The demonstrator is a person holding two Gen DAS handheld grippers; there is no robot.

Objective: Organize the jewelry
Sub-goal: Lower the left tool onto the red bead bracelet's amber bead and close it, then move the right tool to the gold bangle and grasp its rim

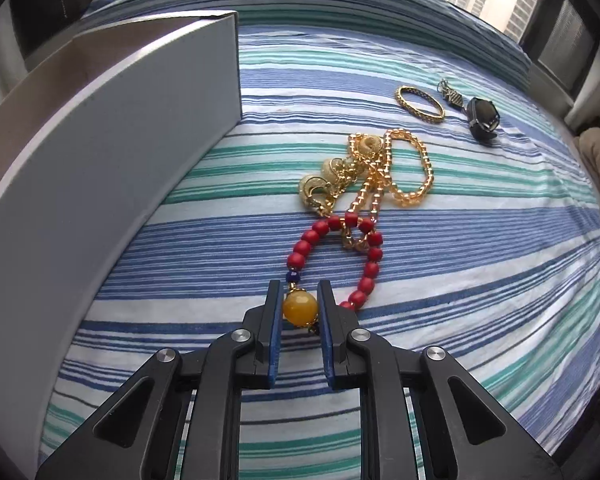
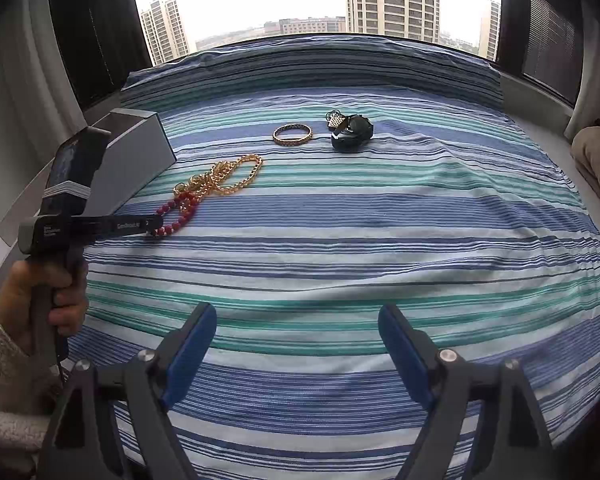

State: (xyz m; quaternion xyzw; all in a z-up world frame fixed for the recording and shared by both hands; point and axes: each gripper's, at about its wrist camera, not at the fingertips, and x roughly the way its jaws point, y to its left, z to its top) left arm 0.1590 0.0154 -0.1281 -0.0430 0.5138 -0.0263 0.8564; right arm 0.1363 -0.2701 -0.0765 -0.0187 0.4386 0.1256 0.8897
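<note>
Two hand-held grippers are over a striped bed point(image 1: 460, 280). On the far left stands a grey box point(image 1: 100, 160), likely where the jewelry should go. Next to it, the left hand-held gripper point(image 1: 300, 304) has its blue pads pressed on a big yellow bead point(image 1: 300, 307). That bead is part of a red bead string point(image 1: 370, 270) lying on the bed. The red string lies across a gold chain point(image 1: 414, 164), and they look tangled together.

So a lift could go wrong. The gold chain may come up too, then drop off halfway to the box. The yellow bead is round and smooth, so it could pop out from between the pads. A hard pull on the tangle might snap the string.

Further right, well apart, lie a gold bangle point(image 1: 420, 103), a small keychain point(image 1: 452, 96) and a black watch point(image 1: 483, 118). They seem safe from the tangle.

The right hand-held gripper point(image 2: 298, 334) hangs over bare bed with its jaws wide apart, holding nothing.
</note>
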